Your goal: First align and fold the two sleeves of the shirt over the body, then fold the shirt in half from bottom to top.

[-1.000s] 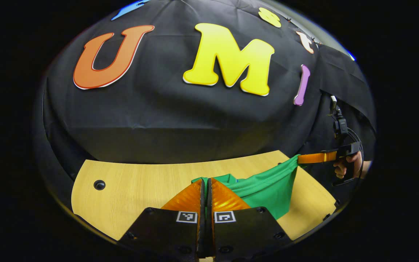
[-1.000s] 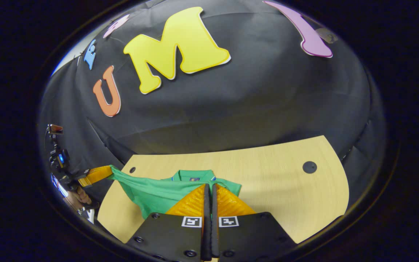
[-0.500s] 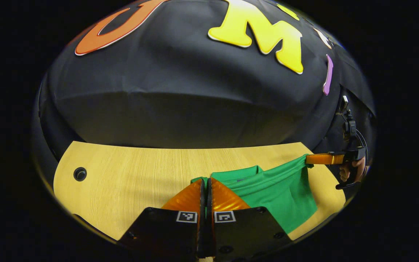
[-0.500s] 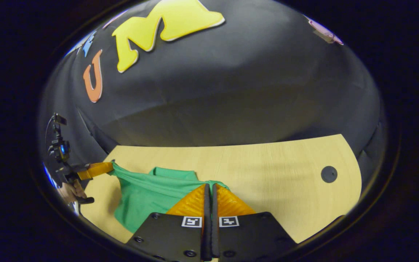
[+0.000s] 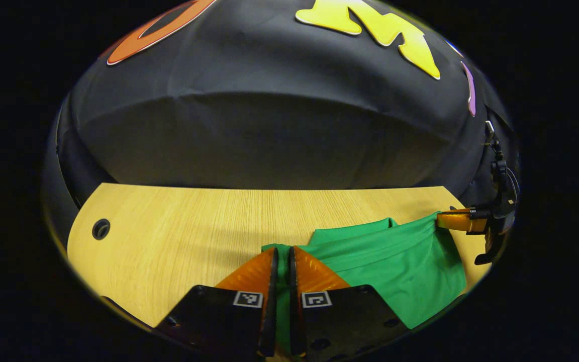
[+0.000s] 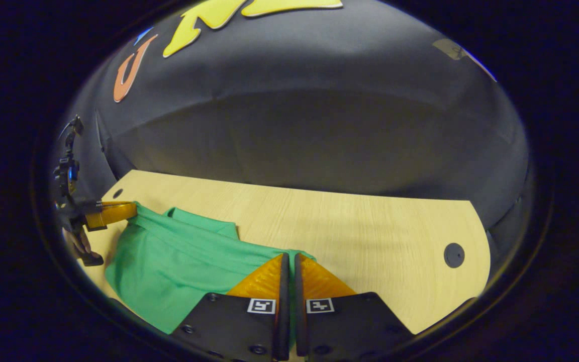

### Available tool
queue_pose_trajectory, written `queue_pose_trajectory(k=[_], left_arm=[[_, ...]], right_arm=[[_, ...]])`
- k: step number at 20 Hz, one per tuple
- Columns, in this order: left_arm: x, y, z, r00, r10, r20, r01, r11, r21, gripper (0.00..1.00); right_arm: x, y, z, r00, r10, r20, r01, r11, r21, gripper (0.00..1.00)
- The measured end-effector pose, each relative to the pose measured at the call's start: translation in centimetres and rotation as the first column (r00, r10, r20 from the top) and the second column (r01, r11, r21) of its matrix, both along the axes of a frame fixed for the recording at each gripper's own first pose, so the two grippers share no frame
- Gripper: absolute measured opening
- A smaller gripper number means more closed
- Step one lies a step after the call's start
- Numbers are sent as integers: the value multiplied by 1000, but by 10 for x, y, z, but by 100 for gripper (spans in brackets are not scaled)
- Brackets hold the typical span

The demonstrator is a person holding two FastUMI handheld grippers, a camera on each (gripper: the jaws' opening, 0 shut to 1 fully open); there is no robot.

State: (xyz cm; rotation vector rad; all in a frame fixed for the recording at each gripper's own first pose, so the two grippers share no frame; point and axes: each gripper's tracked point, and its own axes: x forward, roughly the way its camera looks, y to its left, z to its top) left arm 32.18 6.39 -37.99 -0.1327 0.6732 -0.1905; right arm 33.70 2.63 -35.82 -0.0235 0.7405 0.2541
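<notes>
A green shirt (image 5: pixel 395 261) lies spread on the wooden table (image 5: pixel 194 226), its collar (image 5: pixel 357 234) toward the far side. In the left gripper view my left gripper (image 5: pixel 280 250) is shut on a corner of the shirt's edge, with green cloth showing between its fingers. My right gripper (image 5: pixel 443 220) grips the other corner at the far right. In the right gripper view my right gripper (image 6: pixel 289 255) is shut on the shirt (image 6: pixel 169 256), and the left gripper (image 6: pixel 131 208) holds the cloth at the far left. The held edge stretches between the two, low over the table.
The table (image 6: pixel 370 236) has round cable holes (image 5: pixel 101 229) (image 6: pixel 454 255) near its ends. The black cloth wall rises right behind its far edge. A hand (image 6: pixel 76 241) holds the left gripper's handle.
Both grippers have come down and forward over the table with the shirt's edge. The cloth, which hung lifted between them, now lies lower and spreads wider over the shirt.
</notes>
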Motion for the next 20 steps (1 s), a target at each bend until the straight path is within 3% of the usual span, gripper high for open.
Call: queue_pose_trajectory(k=[1,3,4,5,7,8,12,16,20], left_arm=[[-4,0,-3,1000,5,-20,-5,1000,4,19],[-6,3,8,999,43,-15,-43,999,10,48],[-6,4,19,998,61,4,-61,998,-3,72],[-7,6,32,997,73,25,-73,997,-9,77],[-14,13,59,995,84,61,-84,996,7,100],[-17,14,75,993,85,79,-86,996,12,99],[-42,15,164,979,81,187,-86,996,17,98],[-90,18,264,948,94,303,-104,994,20,98],[-158,39,347,897,159,412,-187,982,28,98]], right_arm=[[0,-1,0,1000,-6,-3,6,1000,-4,9],[-4,-2,11,1000,-14,5,14,1000,9,17],[-4,-3,20,999,-22,31,22,1000,7,33],[-4,-6,31,998,-33,57,33,999,-2,48],[-10,-12,60,993,-57,107,58,998,-12,78],[-14,-12,79,988,-74,134,75,997,-6,93],[-51,-9,167,958,-130,257,130,991,17,91],[-120,0,253,921,-159,357,154,987,42,92],[-199,8,328,859,-171,482,162,985,61,95]])
